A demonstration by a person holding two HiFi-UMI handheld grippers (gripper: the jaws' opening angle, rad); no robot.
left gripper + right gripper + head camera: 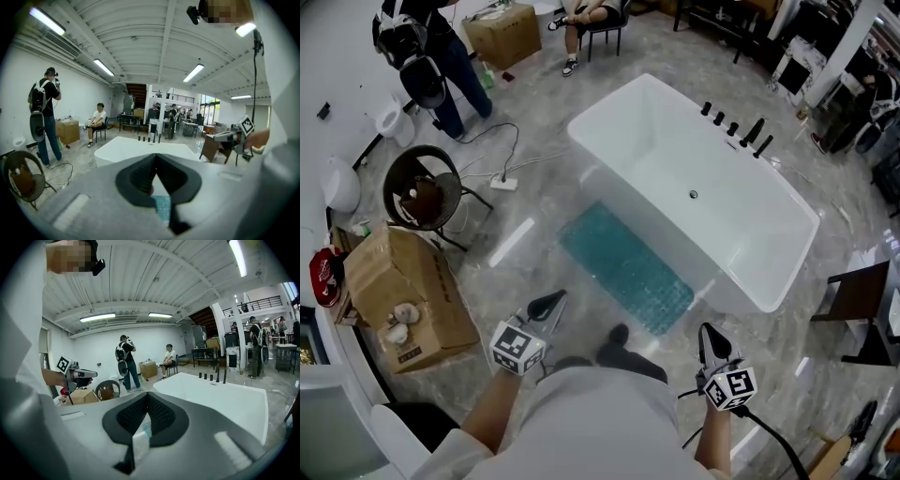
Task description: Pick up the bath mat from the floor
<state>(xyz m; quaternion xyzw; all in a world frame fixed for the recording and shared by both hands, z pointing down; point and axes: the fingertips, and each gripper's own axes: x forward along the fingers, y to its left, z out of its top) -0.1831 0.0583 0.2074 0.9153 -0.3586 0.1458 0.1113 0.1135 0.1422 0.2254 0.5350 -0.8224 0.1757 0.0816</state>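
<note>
A teal bath mat (pixel 623 267) lies flat on the grey floor along the near side of a white bathtub (pixel 675 169). My left gripper (pixel 553 302) is held near my body, short of the mat's near end, with its jaws shut and empty. Over at the right, my right gripper (pixel 708 336) is also shut and empty, near the mat's right corner. In the left gripper view the shut jaws (pixel 156 158) frame a sliver of the mat (pixel 162 206). A similar strip of the mat (pixel 146 430) shows below the shut jaws (pixel 147 395) in the right gripper view.
A cardboard box (pixel 408 291) and a round dark chair (pixel 422 192) stand at the left. A power strip (pixel 503 183) with cables lies on the floor. A person (pixel 431 56) stands at the back left, another sits (pixel 586 14). A dark table (pixel 862 300) is at the right.
</note>
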